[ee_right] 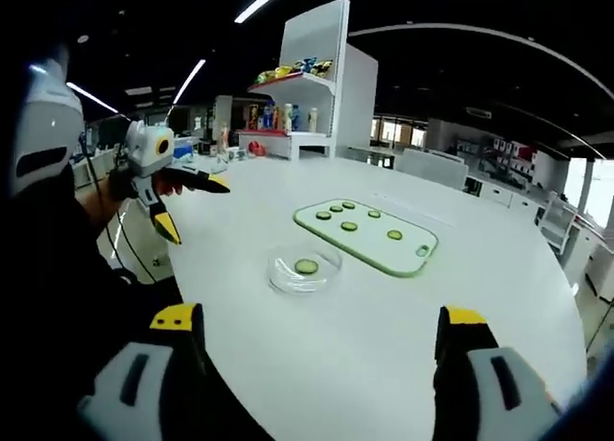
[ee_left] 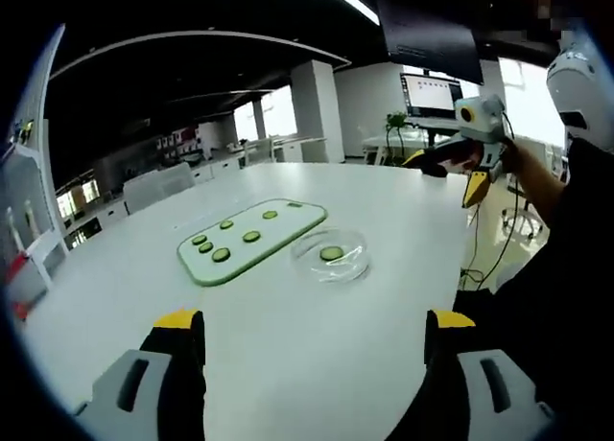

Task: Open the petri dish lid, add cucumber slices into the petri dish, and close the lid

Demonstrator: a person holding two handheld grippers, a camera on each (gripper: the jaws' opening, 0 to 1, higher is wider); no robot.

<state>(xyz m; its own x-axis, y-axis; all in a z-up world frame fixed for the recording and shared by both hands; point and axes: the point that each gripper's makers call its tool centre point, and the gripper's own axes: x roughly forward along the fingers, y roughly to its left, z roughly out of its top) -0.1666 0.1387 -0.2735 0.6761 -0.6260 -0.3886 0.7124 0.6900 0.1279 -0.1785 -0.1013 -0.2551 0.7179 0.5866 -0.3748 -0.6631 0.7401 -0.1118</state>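
A clear petri dish (ee_left: 331, 256) (ee_right: 304, 268) rests on the white table (ee_left: 288, 355) (ee_right: 336, 374) with one cucumber slice (ee_left: 332, 253) (ee_right: 306, 266) inside; whether its lid is on I cannot tell. Beside it lies a green cutting board (ee_left: 288, 222) (ee_right: 379, 249) carrying several more slices. My left gripper (ee_left: 315, 321) (ee_right: 197, 211) is open, held back from the dish over the near table edge. My right gripper (ee_right: 318, 318) (ee_left: 449, 177) is open too, raised on the opposite side. Both hold nothing.
A white shelf unit (ee_right: 321, 77) with colourful items stands at one end of the table. A monitor (ee_left: 432, 91) and desks sit beyond the other end. The person's dark clothing (ee_left: 566, 297) (ee_right: 58, 297) borders each view.
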